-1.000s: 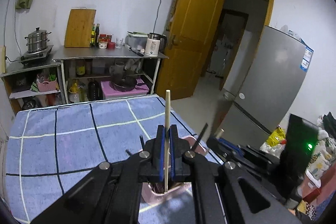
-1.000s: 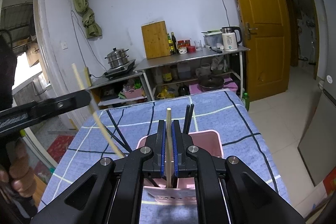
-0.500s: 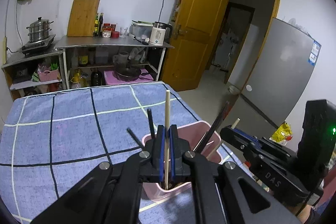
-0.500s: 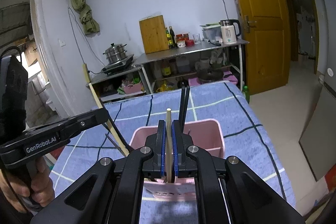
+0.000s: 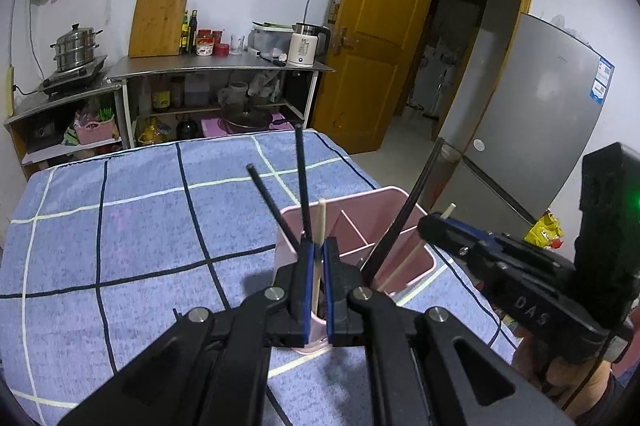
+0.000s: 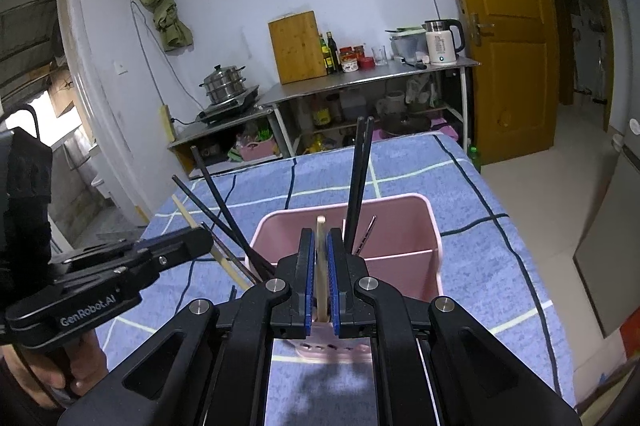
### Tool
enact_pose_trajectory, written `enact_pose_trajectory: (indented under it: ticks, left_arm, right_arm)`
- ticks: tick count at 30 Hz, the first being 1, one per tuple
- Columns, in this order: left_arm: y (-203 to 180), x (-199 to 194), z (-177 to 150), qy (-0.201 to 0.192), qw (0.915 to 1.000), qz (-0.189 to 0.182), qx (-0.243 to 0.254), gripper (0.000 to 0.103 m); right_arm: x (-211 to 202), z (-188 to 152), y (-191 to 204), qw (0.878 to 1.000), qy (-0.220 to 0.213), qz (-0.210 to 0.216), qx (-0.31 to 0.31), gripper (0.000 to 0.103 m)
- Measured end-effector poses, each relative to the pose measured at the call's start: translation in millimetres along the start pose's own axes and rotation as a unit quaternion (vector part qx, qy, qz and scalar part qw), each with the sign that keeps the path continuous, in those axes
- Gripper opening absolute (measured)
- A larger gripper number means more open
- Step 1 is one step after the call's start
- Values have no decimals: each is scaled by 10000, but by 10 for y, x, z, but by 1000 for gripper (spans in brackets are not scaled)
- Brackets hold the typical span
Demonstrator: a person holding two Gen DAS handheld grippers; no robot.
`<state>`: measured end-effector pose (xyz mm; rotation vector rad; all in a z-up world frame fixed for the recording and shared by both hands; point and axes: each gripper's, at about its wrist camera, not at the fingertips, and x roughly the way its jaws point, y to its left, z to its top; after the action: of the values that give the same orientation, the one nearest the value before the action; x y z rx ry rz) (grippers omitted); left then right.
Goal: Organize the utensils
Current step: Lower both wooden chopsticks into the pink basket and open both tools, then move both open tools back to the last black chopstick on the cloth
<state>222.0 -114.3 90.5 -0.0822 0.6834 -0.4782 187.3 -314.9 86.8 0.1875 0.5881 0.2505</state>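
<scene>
A pink utensil holder (image 5: 384,222) (image 6: 400,226) with compartments stands on the blue checked cloth, with several black chopsticks (image 5: 302,182) (image 6: 358,174) leaning in it. My left gripper (image 5: 316,250) has opened slightly around a pale wooden chopstick (image 5: 320,238) whose lower end is inside the holder. My right gripper (image 6: 320,242) has also opened slightly around a second wooden chopstick (image 6: 320,254) over the holder. Each gripper shows in the other's view, the right one (image 5: 444,226) and the left one (image 6: 188,242).
The blue checked cloth (image 5: 120,226) covers the table. Behind it stand metal shelves (image 5: 216,70) with a kettle, bottles and a cutting board, a steamer pot (image 5: 76,46), a yellow door (image 5: 380,46) and a grey fridge (image 5: 540,114).
Both grippers have come down over the pink holder, lowering their wooden chopsticks into it. The jaws of both have parted slightly around the sticks.
</scene>
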Motion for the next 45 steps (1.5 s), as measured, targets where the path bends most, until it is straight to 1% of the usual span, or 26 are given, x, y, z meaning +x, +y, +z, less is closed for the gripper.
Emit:
enact_pose_trajectory:
  ticks: [2,4,5,6,11,17,22,26,30,34,39,45]
  left_arm:
    - [11,-39,-11,-21,10000,-18,-30,6]
    - [10,-83,-18,-41,10000,-24,-49,11]
    - [10,-112,-21,-60,10000,-42,-62,16]
    - [12,-144,-25,-77,9999,-52,-73,17]
    - [22,-330,-64,-213,9997,-55,-142,19]
    - [99,-576,-226,-332,9993,29,-166,22]
    - [202,-745,-395,-387,9987,185,-263,22]
    - [329,-811,-557,-346,9981,322,-395,22]
    - [450,-763,-766,-209,9972,512,-503,22]
    - [589,-620,-1020,63,9959,599,-681,22]
    - [727,-325,-1274,455,9925,720,-878,22]
    - [801,1,-1390,732,9887,873,-975,24]
  right_arm:
    - [-34,17,6,10000,-29,-41,-17,11]
    - [-87,20,12,9999,-79,-75,-35,15]
    - [-119,20,14,9999,-102,-90,-39,16]
    - [-165,17,17,9998,-136,-109,-38,16]
    - [-351,-6,32,9996,-265,-118,-15,16]
    - [-525,-95,105,9994,-325,-119,-71,16]
    - [-609,-247,230,9995,-284,-14,-156,16]
    - [-580,-382,331,9995,-181,93,-222,16]
    - [-504,-533,438,9993,-34,192,-321,16]
    - [-370,-718,518,9986,194,278,-396,16]
    - [-214,-878,561,9975,455,374,-388,16]
    - [-88,-978,564,9963,626,443,-396,16]
